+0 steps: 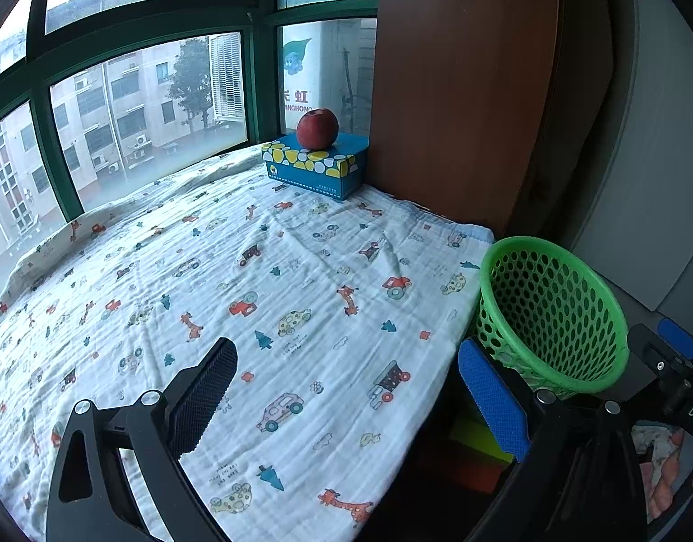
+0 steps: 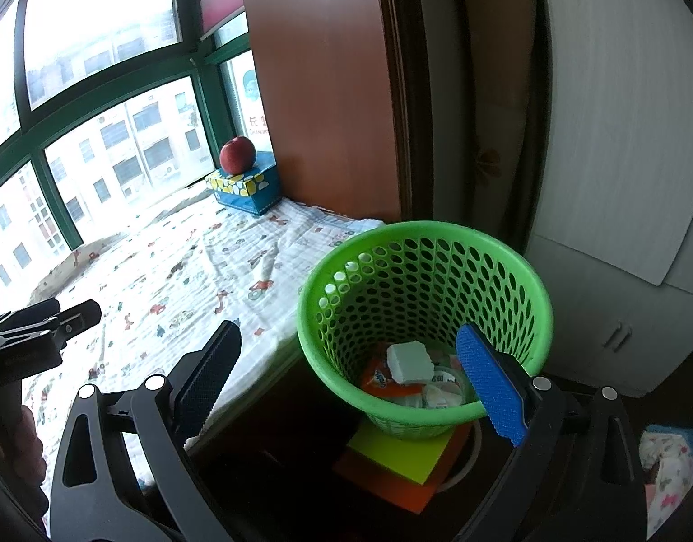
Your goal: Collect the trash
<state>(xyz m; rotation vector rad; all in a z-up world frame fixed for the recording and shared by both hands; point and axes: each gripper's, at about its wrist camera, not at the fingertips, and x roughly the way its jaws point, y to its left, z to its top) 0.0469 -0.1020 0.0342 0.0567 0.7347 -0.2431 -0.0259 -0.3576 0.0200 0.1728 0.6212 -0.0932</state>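
A green mesh basket (image 2: 504, 271) stands beside the cloth-covered ledge (image 2: 174, 271). It holds trash: a white block (image 2: 409, 363), an orange wrapper (image 2: 375, 379) and several small packets. My right gripper (image 2: 346, 332) hangs open over the basket's near side, its blue finger (image 2: 490, 384) above the rim, with nothing between the fingers. My left gripper (image 1: 348, 348) is open and empty above the printed cloth (image 1: 256, 271), with the basket (image 1: 554, 307) to its right. No loose trash shows on the cloth.
A red apple (image 1: 318, 128) sits on a blue patterned tissue box (image 1: 314, 165) at the far corner by the window. A brown wooden panel (image 1: 459, 90) rises behind the basket. Yellow-green and orange blocks (image 2: 400, 451) lie under the basket. A hand (image 2: 12, 442) holds the left tool.
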